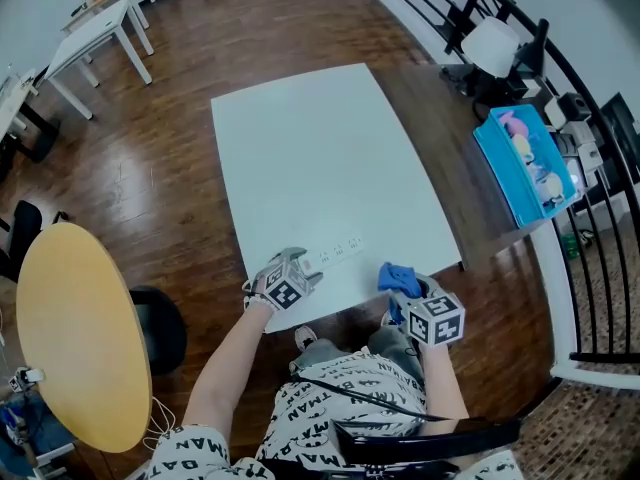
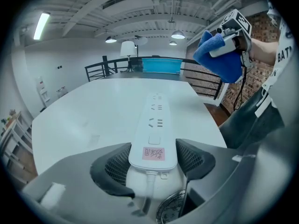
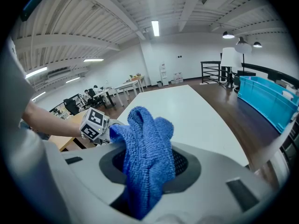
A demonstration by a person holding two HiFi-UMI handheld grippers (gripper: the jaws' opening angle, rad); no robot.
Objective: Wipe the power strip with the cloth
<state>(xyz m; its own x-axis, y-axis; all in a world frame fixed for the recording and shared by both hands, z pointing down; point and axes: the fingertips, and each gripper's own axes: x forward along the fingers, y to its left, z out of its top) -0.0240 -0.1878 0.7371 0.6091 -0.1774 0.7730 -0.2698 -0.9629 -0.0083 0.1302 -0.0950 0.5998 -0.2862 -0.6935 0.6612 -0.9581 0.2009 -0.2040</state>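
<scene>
A white power strip (image 1: pixel 335 251) lies near the front edge of the white table (image 1: pixel 320 148). My left gripper (image 1: pixel 300 270) has its jaws on either side of the strip's near, cabled end. In the left gripper view both pads meet the sides of the power strip (image 2: pixel 154 125) with the left gripper (image 2: pixel 153 161) angled down on it. My right gripper (image 1: pixel 408 290) hangs just right of the strip, above the table's edge, shut on a bunched blue cloth (image 1: pixel 396 277). The cloth (image 3: pixel 147 153) fills the right gripper (image 3: pixel 148 166) and droops out of it.
A blue bin (image 1: pixel 525 163) with small items sits on a dark side table at right, beside a black railing (image 1: pixel 600 138). A round yellow table (image 1: pixel 75 333) and a black seat (image 1: pixel 160 328) stand at left. White desks (image 1: pixel 95 28) are at far left.
</scene>
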